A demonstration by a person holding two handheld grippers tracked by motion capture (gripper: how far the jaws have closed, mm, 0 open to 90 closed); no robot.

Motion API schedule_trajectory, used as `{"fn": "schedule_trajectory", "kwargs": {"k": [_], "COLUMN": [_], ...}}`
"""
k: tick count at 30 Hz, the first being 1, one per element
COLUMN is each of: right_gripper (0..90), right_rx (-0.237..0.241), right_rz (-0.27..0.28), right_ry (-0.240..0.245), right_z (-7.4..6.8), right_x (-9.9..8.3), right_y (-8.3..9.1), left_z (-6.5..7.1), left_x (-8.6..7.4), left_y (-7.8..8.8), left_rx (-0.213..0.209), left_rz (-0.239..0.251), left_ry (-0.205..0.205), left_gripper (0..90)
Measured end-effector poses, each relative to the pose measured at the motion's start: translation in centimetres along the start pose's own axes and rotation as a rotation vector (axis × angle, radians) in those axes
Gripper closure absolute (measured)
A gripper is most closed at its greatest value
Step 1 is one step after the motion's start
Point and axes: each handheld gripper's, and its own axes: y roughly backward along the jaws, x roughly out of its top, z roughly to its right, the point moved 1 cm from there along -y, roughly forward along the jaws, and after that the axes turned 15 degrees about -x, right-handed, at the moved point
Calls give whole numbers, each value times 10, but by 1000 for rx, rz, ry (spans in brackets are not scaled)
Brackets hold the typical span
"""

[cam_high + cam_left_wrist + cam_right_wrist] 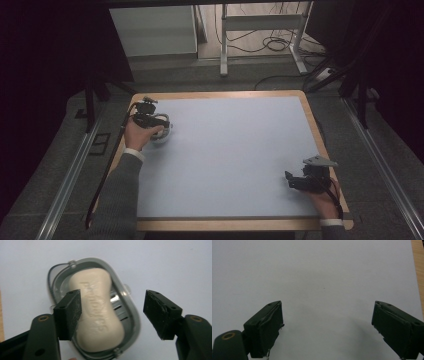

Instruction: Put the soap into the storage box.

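**Hovering over the soap, jaws wide and nothing gripped**

Hanging above the far-left corner of the table, the left gripper (112, 312) has its two black jaws spread wide, pinching nothing. One jaw overlaps the near-left flank of the cream, waisted bar of soap (98, 310) in the left gripper view; the other stands well off to the right, past the rim of the grey oval plastic soap dish (132, 315) in which the bar lies. Whether that left jaw touches the soap cannot be told.

The step in hand looks like the approach to a grasp. The next move probably calls for centring the jaws across the bar's narrow waist, lowering, then closing on its two long sides without catching the dish rim.

The bar's long axis runs from the bottom of the left gripper view up and slightly left, away from the tongs, with its embossed lettering reading along that line. The spread jaws therefore already straddle its short axis.

The right gripper (300, 181) rests near the table's near-right corner, jaws also apart over the bare pale blue tabletop (319, 277).
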Motion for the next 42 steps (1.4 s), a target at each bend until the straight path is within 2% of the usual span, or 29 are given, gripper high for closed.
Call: {"fn": "schedule_trajectory", "kwargs": {"k": [5, 7, 9, 11, 17, 21, 24, 29, 32, 36, 39, 42], "right_gripper": [100, 100, 100, 100, 100, 100, 100, 100, 100, 100, 100, 100], "right_rx": [0, -2, -1, -1, -1, 0, -1, 1, 0, 0, -2, -2], "right_rz": [1, 0, 0, 1, 4, 5, 4, 6, 7, 9, 10, 10], "right_ry": [-1, 0, 0, 1, 0, -1, 0, 0, 0, 0, 0, 2], "right_z": [1, 1, 1, 1, 0, 1, 0, 0, 0, 0, 1, 0], "right_x": [0, 0, 0, 0, 0, 0, 0, 0, 0, 1, 0, 1], "right_y": [0, 0, 0, 1, 1, 1, 1, 2, 2, 3, 3, 2], "left_z": [11, 17, 24, 30, 43, 54, 62, 71, 76, 80, 81, 80], "left_x": [-3, -5, -9, -14, -32, -49, -60, -77, -84, -96, -107, -117], "left_y": [8, 11, 14, 16, 20, 14, 11, 4, 0, -5, -8, -11], "left_rx": [-37, -54, -65, -92, -158, -194, -218, -224, -248, -251, -263, -229], "left_rz": [20, 22, 23, 30, 34, 0, 3, -8, -9, -15, -9, 16], "left_ry": [-45, -73, -122, -148, -206, -267, -297, -317, -310, -310, -288, -266], "left_gripper": [287, 278, 268, 267, 265, 259, 255, 250, 247, 244, 245, 260]}}
